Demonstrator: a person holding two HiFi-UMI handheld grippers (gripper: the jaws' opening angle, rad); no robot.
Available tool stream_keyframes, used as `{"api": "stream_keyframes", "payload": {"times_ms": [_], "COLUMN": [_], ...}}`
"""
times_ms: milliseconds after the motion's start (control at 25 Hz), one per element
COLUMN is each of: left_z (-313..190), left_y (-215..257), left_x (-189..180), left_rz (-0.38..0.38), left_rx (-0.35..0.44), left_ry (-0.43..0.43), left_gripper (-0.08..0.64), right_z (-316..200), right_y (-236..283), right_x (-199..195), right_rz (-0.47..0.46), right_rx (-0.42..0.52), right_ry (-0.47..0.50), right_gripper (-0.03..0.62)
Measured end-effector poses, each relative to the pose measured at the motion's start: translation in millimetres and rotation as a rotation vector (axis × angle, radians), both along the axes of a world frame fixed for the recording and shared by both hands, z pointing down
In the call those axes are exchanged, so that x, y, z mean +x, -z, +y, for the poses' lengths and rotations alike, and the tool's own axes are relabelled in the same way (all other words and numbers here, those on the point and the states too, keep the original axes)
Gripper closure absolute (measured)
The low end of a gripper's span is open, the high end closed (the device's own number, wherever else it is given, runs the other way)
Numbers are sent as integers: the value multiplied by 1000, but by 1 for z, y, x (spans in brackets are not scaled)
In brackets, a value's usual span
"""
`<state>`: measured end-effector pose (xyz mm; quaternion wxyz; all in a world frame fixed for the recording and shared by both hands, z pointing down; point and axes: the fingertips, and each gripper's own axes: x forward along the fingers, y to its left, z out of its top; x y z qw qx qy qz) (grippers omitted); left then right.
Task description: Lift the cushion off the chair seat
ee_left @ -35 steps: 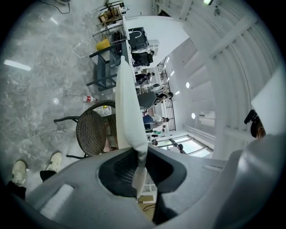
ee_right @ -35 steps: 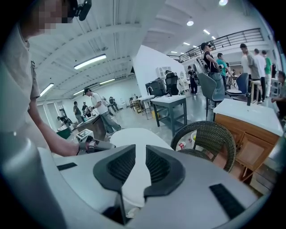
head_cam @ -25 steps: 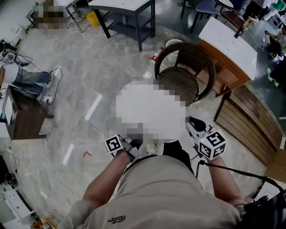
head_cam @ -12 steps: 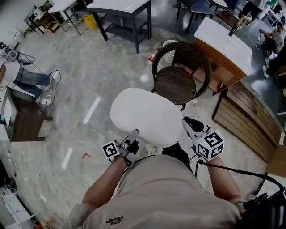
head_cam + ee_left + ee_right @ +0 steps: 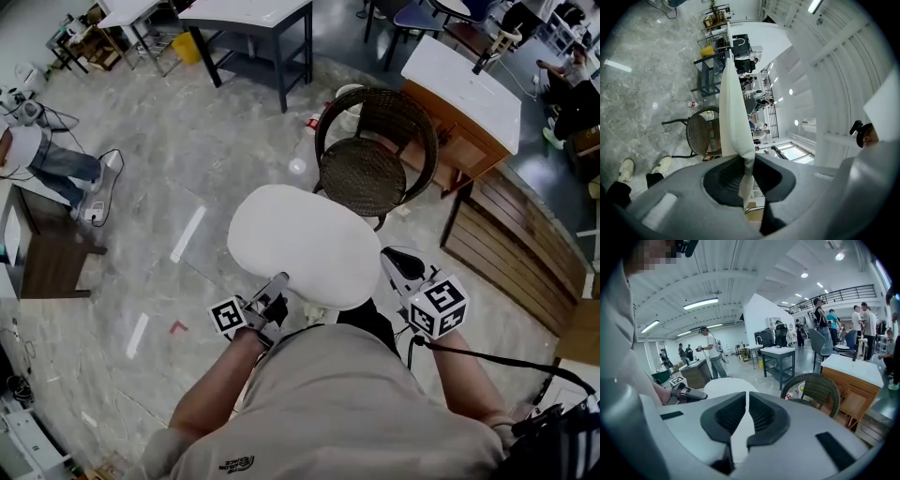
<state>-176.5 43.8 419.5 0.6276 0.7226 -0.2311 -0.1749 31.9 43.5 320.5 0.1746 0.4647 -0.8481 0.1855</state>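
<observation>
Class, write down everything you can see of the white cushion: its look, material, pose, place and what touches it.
The cushion is plain white, rounded in outline, soft-looking and padded, thinning to a flat edge. It is clear of the wicker chair and is held roughly flat in the air between that chair and the person. The left gripper pinches its near left edge and the right gripper its near right edge, with both sets of jaws shut on the thin edge. Nothing else touches it.
</observation>
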Motion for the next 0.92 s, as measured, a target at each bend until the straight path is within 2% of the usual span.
{"api": "stream_keyframes", "payload": {"times_ms": [920], "left_z": [3], "left_y": [-7], "left_x": [4], "left_rz": [11], "left_rx": [-7], "left_ry": [-3], "left_gripper": [506], "right_z": [5], "right_y": [0], "right_x": [-5], "right_rz": [6], "right_rx": [-10], "right_ry": [28], "right_gripper": [568]}}
